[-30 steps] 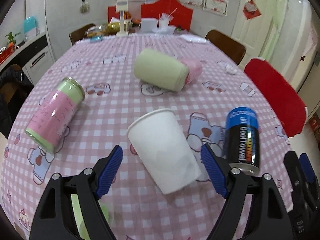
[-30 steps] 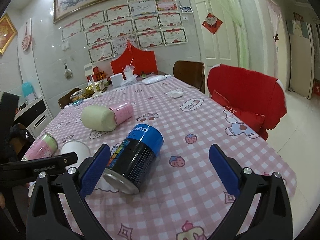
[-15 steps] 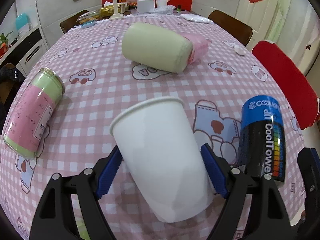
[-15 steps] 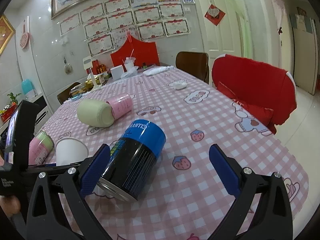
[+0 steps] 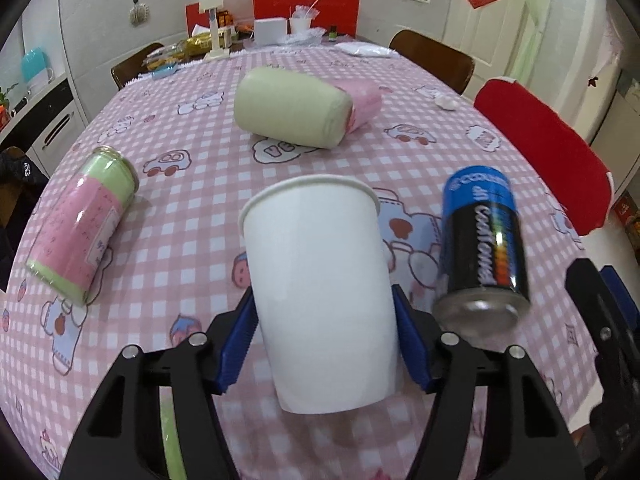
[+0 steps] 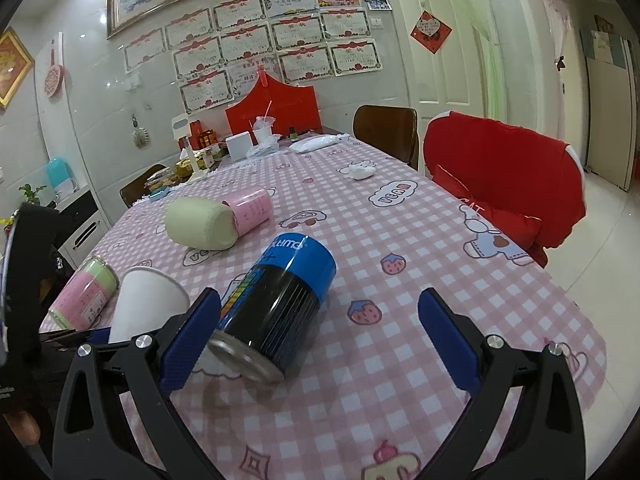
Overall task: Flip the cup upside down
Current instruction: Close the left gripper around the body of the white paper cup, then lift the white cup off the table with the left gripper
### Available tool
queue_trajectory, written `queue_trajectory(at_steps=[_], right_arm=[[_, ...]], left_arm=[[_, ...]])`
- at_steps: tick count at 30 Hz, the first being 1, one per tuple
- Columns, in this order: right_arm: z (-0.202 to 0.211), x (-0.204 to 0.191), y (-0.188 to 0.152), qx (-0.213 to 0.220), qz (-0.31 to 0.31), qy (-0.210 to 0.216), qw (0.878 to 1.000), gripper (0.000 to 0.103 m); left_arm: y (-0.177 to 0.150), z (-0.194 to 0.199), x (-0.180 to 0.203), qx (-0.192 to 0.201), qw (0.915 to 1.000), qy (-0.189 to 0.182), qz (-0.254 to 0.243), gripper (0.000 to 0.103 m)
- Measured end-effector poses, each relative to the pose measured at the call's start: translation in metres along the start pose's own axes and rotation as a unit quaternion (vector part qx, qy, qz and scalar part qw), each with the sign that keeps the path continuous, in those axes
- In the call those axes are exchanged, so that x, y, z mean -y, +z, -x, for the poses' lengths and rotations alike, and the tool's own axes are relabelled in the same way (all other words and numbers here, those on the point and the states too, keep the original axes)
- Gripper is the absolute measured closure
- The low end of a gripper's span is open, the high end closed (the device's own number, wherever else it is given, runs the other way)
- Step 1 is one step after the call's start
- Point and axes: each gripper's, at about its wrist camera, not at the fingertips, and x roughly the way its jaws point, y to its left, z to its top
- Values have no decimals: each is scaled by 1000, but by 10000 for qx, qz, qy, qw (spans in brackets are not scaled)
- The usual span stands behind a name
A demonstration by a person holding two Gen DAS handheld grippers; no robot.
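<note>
A white paper cup [image 5: 320,288] sits between my left gripper's [image 5: 324,344] blue pads, which press on both its sides near the base; its open rim points away and up, tilted. The cup also shows in the right wrist view [image 6: 144,300], at the left, with the left gripper's fingers under it. My right gripper [image 6: 320,328] is open and empty above the pink checked tablecloth [image 6: 420,248], its left pad beside a black and blue can [image 6: 280,304].
The black and blue can [image 5: 482,240] lies right of the cup. A pink and green can [image 5: 84,228] lies at the left. A green and pink roll [image 5: 296,112] lies farther back. Red chair [image 6: 508,184] stands at the table's right edge; clutter at the far end.
My left gripper moved forward around the cup and closed on it. The cup has tipped up and lifted. My right gripper stayed open, shifting slightly.
</note>
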Motion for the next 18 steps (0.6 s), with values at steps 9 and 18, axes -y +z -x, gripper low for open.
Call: queue_trajectory(at_steps=[9,18], right_arm=[[32,-1,-15,2,-12,28,10000,8],[49,-2,-28,-41,-23,25,10000,8]], left_arm=[[-36,38,4,188,9997,-111,-90,39],[-61,46,10,144,9995,-222,-195,39]])
